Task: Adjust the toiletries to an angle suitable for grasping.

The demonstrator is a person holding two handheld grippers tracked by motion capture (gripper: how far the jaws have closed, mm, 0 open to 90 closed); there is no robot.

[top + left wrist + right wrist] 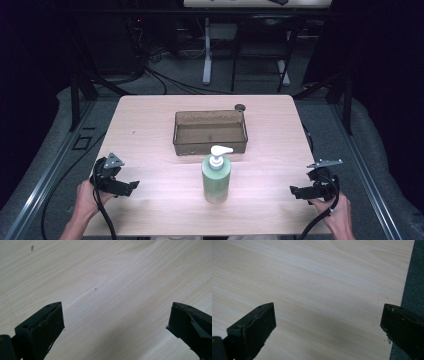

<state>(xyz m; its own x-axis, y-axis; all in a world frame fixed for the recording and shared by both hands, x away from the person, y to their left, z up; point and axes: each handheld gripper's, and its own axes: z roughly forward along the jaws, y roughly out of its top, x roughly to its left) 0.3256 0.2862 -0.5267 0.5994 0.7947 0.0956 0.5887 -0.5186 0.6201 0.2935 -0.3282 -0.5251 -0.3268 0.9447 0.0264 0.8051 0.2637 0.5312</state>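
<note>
Left gripper (131,187) sits nearest, at the near left corner of the table (150,115), held from below by the left hand (86,199), jaws pointing inward toward the middle; in the left gripper view (113,322) its two black jaws stand wide apart with bare wood grain between them, nothing gripped. Right gripper (295,191) mirrors it at the near right corner, right hand (339,212) under it, jaws pointing inward; in the right gripper view (327,322) jaws likewise spread wide over bare tabletop, table's edge and grey floor at that view's right side. Grey three-cornered plate on top of each gripper, cable trailing off the near edge. Green pump bottle (216,179) stands upright between the two grippers, near the middle of the near edge, well apart from both, white pump head pointing right. Just beyond it, clear brownish rectangular bin (210,143) at table centre, looks empty. Small dark round object (240,106) just beside the bin's far right corner, too small to identify.
</note>
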